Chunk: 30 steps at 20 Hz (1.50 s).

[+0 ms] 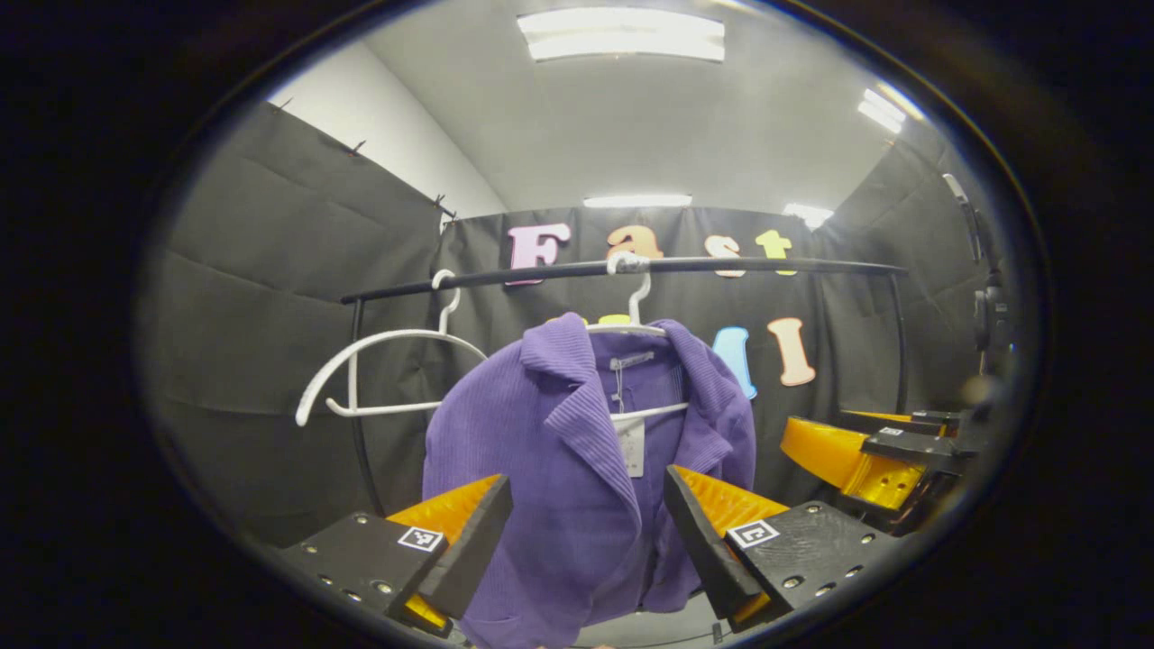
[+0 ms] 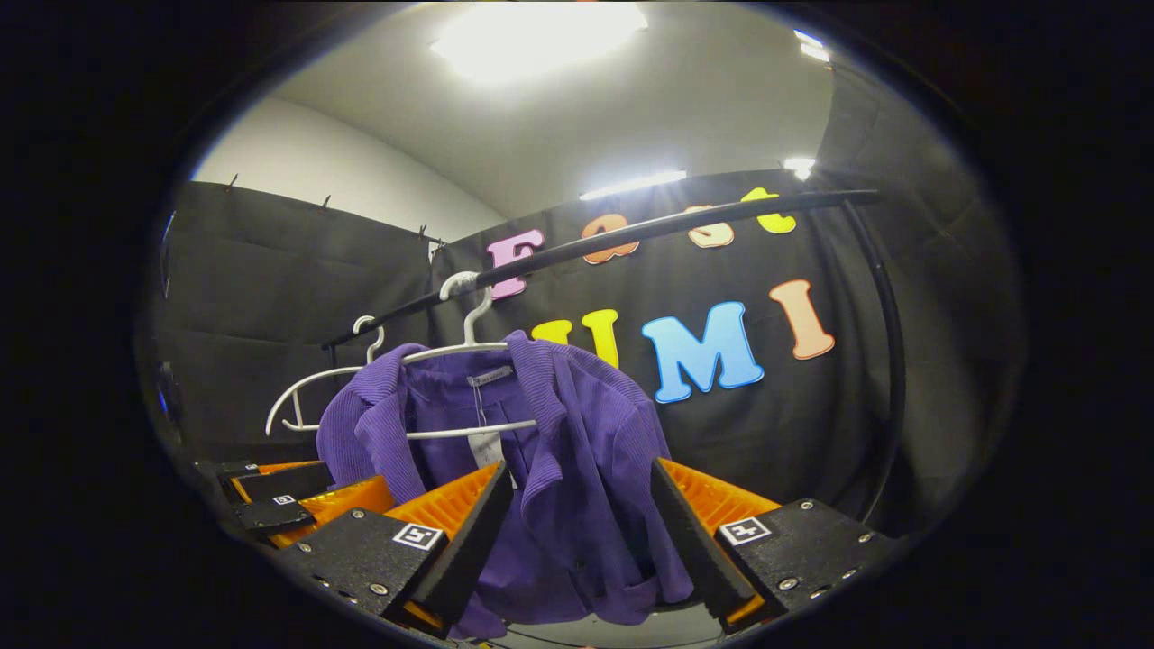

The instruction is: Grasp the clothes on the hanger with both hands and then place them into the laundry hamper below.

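Observation:
A purple ribbed jacket (image 1: 577, 469) hangs on a white hanger (image 1: 636, 317) from a black rail (image 1: 631, 267). My left gripper (image 1: 586, 541) is open, its fingers spread on either side of the jacket's front, a little short of the cloth. In the right gripper view the same jacket (image 2: 577, 469) hangs on its hanger (image 2: 469, 342), and my right gripper (image 2: 581, 532) is open in front of the jacket's lower half. The right gripper (image 1: 888, 460) also shows at the right edge of the left gripper view, and the left gripper (image 2: 288, 505) sits low on the left of the right gripper view.
An empty white hanger (image 1: 379, 370) hangs on the rail to the left of the jacket, also seen as the empty hanger (image 2: 306, 397) in the right gripper view. The rail's black upright (image 2: 888, 361) curves down at the right. Black cloth walls close in behind.

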### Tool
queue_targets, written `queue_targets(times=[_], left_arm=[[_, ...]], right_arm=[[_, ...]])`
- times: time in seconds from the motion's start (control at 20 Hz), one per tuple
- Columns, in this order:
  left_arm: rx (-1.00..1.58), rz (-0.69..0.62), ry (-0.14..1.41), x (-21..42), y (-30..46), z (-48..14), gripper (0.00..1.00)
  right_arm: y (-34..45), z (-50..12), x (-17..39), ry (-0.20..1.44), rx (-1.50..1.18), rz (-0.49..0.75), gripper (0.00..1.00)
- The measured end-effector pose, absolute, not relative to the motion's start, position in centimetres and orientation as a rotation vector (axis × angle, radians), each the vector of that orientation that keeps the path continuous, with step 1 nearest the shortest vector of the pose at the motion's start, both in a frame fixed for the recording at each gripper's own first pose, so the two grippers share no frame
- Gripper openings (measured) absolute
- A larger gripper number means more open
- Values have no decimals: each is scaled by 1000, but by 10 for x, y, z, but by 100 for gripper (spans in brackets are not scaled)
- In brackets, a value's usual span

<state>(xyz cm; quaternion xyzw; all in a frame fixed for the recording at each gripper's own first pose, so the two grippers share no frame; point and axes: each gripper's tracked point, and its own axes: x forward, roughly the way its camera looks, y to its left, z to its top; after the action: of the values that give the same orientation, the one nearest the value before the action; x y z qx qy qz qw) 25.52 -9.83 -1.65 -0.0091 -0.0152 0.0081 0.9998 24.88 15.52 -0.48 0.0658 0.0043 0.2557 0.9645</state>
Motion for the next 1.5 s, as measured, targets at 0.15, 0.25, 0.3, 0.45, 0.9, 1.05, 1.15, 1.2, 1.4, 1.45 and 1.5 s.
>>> queue_targets(times=[0.15, 0.25, 0.3, 0.45, 0.9, 1.05, 1.15, 1.2, 1.4, 1.45, 1.5], left_arm=[[-5, 46, -13, 273, -100, -27, 97], [6, 73, -6, 284, -99, -31, 100], [12, 85, -6, 290, -98, -32, 100], [24, 115, 3, 303, -96, -36, 97], [49, 205, 27, 336, -83, -42, 100], [55, 235, 29, 343, -80, -44, 97], [54, 282, 33, 344, -69, -45, 88], [44, 286, 44, 345, -67, -47, 75], [61, 345, 47, 343, -49, -44, 56], [59, 343, 50, 342, -47, -45, 47], [52, 334, 51, 345, -47, -45, 38]], right_arm=[[167, -13, 268, 31, 149, 566, 95], [173, -18, 282, 48, 156, 587, 96], [176, -20, 288, 53, 159, 594, 95], [186, -23, 308, 62, 159, 614, 95], [228, -41, 350, 114, 147, 644, 96], [234, -42, 360, 134, 167, 630, 93], [237, -47, 365, 169, 167, 623, 83], [240, -48, 364, 180, 176, 629, 80], [240, -47, 363, 178, 163, 628, 42], [238, -45, 363, 164, 157, 629, 25], [237, -42, 366, 144, 153, 628, 19]])
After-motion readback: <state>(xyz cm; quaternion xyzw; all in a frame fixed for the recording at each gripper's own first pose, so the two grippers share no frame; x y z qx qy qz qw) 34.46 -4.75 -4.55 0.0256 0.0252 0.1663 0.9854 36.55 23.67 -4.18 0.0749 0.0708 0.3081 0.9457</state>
